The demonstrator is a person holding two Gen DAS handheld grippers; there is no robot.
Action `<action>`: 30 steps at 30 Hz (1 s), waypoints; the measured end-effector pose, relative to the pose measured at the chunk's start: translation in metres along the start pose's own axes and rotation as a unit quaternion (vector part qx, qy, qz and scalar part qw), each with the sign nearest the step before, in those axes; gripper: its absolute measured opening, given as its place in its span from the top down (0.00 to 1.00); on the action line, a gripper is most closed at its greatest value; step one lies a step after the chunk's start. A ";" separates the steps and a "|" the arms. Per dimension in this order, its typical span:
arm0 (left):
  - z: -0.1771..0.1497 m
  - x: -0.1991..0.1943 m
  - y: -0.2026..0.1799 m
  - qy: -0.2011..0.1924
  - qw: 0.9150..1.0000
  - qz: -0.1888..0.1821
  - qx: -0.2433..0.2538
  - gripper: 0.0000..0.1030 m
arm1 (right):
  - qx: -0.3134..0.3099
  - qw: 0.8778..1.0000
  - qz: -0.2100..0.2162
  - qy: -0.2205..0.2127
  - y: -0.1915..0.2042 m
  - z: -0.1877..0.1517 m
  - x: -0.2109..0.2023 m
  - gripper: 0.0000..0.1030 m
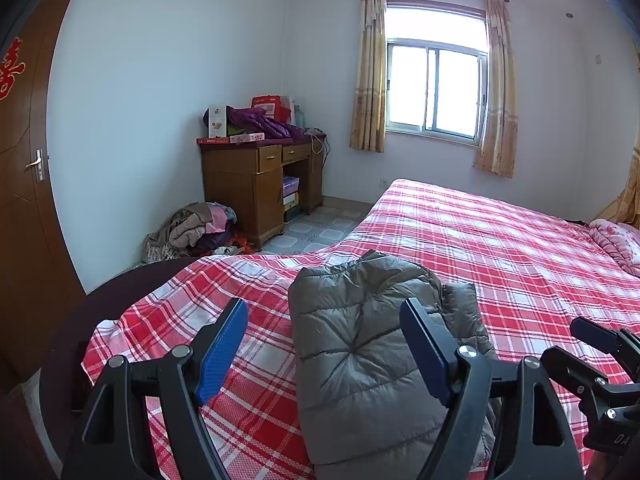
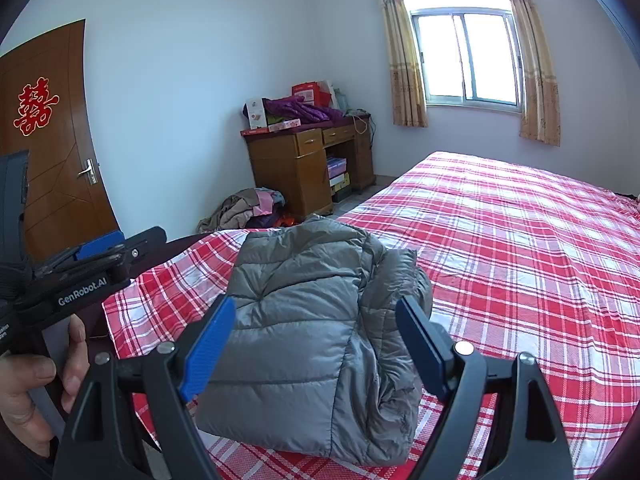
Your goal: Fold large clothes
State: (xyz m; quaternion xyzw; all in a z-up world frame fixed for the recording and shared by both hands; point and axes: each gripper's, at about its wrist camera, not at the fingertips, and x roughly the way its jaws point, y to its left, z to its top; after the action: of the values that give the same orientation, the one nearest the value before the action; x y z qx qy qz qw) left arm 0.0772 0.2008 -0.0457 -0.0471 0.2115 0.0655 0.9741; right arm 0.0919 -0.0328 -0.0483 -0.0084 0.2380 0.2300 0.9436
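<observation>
Grey puffer jacket (image 2: 316,320) lay folded on the plaid bed (image 2: 520,240). L gripper (image 1: 324,344) & R gripper (image 2: 316,340) hung just above jacket, jaws wide, holding nothing.

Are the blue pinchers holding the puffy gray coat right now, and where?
No, nothing is held. The left gripper and the right gripper both stand open above the folded gray jacket, which lies on the plaid bed.

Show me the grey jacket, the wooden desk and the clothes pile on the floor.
grey jacket (image 2: 304,304), right wrist view, quilted top panel.
wooden desk (image 2: 298,168), right wrist view, cabinet door.
clothes pile (image 1: 200,228), left wrist view, beige garment.
</observation>
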 end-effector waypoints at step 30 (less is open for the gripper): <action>-0.001 0.006 -0.001 0.012 1.000 0.000 -0.004 0.22 | 0.001 1.000 0.000 -0.011 0.000 -0.002 -0.004 0.18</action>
State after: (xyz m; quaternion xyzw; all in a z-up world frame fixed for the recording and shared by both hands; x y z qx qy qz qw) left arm 0.0822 0.2006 -0.0487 -0.0516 0.2226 0.0662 0.9713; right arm 0.0879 -0.0348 -0.0479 -0.0048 0.2274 0.2300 0.9462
